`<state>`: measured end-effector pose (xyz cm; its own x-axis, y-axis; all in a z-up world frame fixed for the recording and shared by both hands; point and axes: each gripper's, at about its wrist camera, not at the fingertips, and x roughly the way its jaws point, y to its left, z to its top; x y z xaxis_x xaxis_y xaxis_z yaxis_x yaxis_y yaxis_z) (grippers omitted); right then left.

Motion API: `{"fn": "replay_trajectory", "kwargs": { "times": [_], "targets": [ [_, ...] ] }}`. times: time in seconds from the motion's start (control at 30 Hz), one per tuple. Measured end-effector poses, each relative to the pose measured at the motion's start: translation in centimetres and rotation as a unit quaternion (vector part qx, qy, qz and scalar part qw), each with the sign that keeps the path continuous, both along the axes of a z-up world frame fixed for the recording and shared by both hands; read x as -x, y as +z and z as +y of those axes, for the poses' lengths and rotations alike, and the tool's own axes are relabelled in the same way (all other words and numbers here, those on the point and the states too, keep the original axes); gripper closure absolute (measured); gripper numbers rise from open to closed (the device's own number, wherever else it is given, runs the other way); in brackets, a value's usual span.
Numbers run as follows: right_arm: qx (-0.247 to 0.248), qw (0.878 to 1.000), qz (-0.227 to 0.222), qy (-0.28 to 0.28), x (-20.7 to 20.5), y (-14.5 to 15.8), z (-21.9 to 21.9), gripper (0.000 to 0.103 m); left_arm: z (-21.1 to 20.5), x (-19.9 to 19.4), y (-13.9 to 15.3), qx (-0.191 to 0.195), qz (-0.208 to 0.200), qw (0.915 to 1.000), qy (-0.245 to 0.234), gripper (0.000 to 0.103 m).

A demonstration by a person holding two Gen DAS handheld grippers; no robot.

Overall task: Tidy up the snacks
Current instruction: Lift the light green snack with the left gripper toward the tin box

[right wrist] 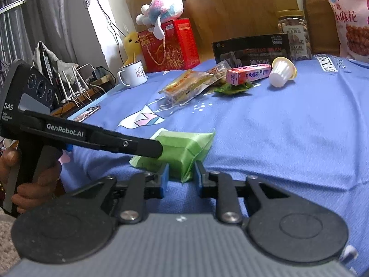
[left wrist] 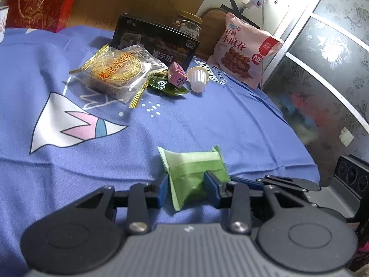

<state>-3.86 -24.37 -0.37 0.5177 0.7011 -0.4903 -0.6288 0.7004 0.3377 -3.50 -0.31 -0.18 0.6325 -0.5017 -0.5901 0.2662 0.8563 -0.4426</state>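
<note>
Hand-over step: the green snack packet (left wrist: pixel 196 175), low at frame centre on the blue cloth (left wrist: pixel 207 120), sits clamped in the left gripper (left wrist: pixel 185 190) and right gripper (right wrist: pixel 181 180) jaws; next, presumably, one releases before carrying it toward the upper-frame snack pile (left wrist: pixel 129 73).

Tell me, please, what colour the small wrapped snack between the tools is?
The wrapped snack is light green, clearest in the left wrist view.
</note>
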Motion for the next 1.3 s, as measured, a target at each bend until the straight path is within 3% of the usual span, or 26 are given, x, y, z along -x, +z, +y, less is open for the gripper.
{"fn": "replay_trajectory", "kwargs": {
  "times": [0.23,0.83,1.3],
  "targets": [
    [-0.025,0.999,0.013,-0.022,-0.08,-0.28,-0.54,0.076,-0.45,0.47,0.05,-0.01,-0.004,0.9999,0.013,0.067],
    [-0.006,1.0,0.003,-0.029,0.24,-0.05,0.0,0.081,-0.56,0.52,0.02,-0.015,-0.011,0.9998,0.011,0.067],
    [-0.011,1.0,-0.005,-0.029,0.42,0.42,0.11,0.084,0.14,0.37,0.39,0.015,-0.017,0.9996,0.017,0.07]
  ]
}}
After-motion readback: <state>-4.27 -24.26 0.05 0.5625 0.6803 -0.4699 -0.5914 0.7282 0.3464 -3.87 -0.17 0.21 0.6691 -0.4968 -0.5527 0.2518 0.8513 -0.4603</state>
